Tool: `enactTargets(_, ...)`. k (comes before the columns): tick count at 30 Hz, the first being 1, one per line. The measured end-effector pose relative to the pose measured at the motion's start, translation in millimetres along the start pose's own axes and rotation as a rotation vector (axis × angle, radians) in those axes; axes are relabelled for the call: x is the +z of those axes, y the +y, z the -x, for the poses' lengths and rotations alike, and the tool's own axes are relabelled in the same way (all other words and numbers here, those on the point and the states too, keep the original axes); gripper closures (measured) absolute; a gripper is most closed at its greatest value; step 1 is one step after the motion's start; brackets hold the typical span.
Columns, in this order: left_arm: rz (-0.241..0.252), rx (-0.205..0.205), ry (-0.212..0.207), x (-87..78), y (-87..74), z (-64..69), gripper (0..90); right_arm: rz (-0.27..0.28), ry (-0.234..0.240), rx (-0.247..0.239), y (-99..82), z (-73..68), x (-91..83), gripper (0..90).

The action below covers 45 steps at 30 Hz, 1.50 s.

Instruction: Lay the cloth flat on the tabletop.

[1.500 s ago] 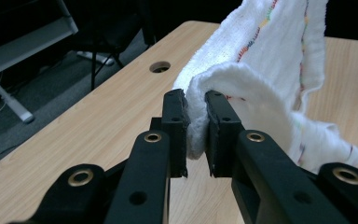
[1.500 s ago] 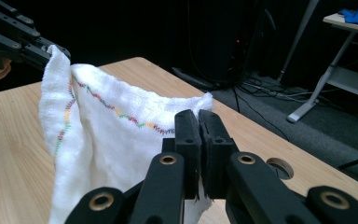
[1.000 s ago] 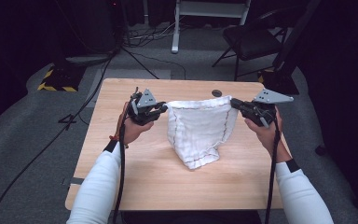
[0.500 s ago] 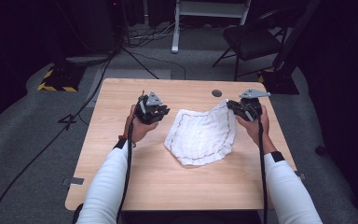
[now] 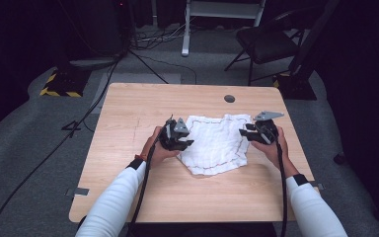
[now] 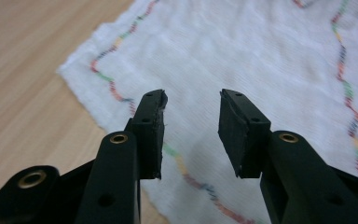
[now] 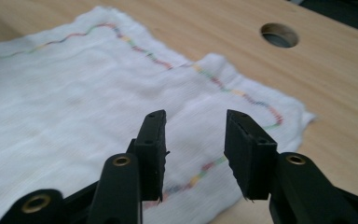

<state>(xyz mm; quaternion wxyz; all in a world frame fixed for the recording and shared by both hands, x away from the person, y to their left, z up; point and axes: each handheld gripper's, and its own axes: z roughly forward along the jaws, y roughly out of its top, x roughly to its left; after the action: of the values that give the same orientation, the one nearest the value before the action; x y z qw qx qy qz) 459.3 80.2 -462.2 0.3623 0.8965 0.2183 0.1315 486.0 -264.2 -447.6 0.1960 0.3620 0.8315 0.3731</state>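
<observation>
1. Your left hand-held gripper [image 5: 181, 143] hangs low over the near-left part of the white cloth [image 5: 216, 143]. Its jaws have just been opening and stand apart with nothing pinched; in the left gripper view the stitched hem runs under the gap and the weave lies flat on the surface [image 5: 128, 192].

2. Your right hand-held gripper [image 5: 250, 136] sits at the cloth's right edge, jaws likewise just opened and spread, with no fabric between the pads. The right gripper view shows the far-right corner of the cloth [image 7: 303, 115] lying loose on the wood, short of the round cable hole [image 7: 279, 35].

3. The cloth rests near the middle of the surface, spread but not square: its near edge bulges toward you and the coloured stitch line [image 6: 107, 79] wanders in waves.

4. The step appears to be the release after laying the cloth down. Let both sets of jaws clear the fabric fully before you lift, so no thread catches a pad and drags the hem.

5. Draw each hand straight up, not sideways, to keep the lay undisturbed.

6. If a fold comes next, regrip at two corners on the same edge, pinching hem only.
</observation>
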Motion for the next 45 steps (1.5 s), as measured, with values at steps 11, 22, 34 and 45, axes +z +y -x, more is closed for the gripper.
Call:
enactTargets(11,-0.076,-0.016,-0.011,1.8,-20.3,3.6,62.2,-0.097,0.080,-0.105,-39.3,-32.4,-13.9,47.9)
enactTargets(22,-0.091,-0.051,-0.035,3.9,-31.9,6.8,62.9,-0.150,0.071,-0.120,-64.2,-33.3,-19.0,47.1)
enactTargets(34,-0.100,-0.050,-0.021,-12.6,-40.0,31.9,57.9,-0.185,0.019,-0.118,-82.3,-34.1,-44.6,40.4)
enactTargets(45,-0.060,-0.011,-0.129,-33.7,-48.3,45.7,50.4,-0.199,-0.045,-0.106,-85.9,-29.4,-50.4,39.7)
